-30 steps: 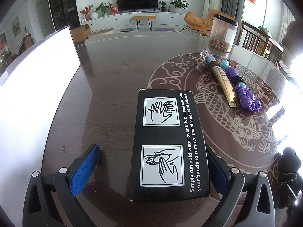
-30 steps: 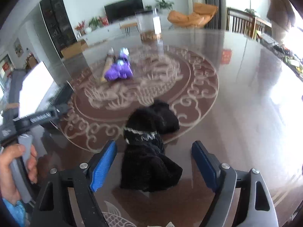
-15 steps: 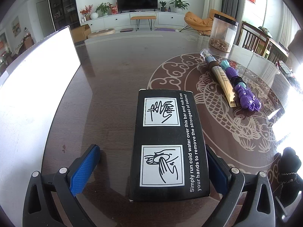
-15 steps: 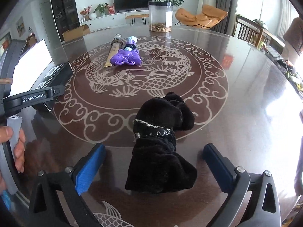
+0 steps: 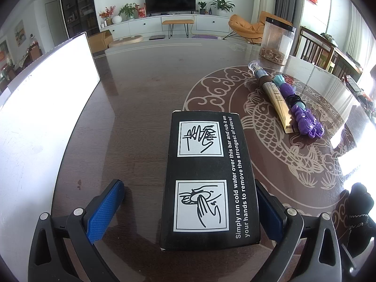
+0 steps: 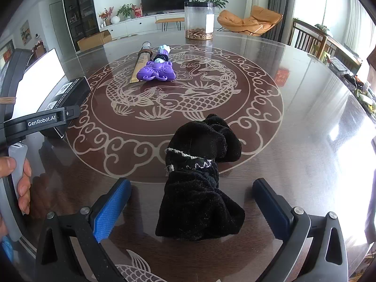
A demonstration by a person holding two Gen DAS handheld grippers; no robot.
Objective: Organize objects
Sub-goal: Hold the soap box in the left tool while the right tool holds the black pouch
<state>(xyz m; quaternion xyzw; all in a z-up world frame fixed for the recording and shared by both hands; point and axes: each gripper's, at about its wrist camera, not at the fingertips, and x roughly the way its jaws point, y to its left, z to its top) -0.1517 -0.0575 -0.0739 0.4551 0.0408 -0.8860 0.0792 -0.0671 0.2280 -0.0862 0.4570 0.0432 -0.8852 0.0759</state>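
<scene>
A black box with white hand-washing pictures lies flat on the dark table between the fingers of my left gripper, which is open; the right finger touches the box's side, the left finger stands apart. The box also shows in the right wrist view. A black fuzzy cloth lies bunched on the table between the fingers of my right gripper, which is open and does not touch it. The cloth shows at the right edge of the left wrist view.
A white board lies along the table's left side. A gold tube and a purple toy lie side by side on the fish pattern. A clear jar stands at the far side. The left gripper's body is at the left in the right wrist view.
The right gripper has swung to face the cloth squarely and drawn back a little, with its fingers opened wider. The left gripper and the box have not moved.
</scene>
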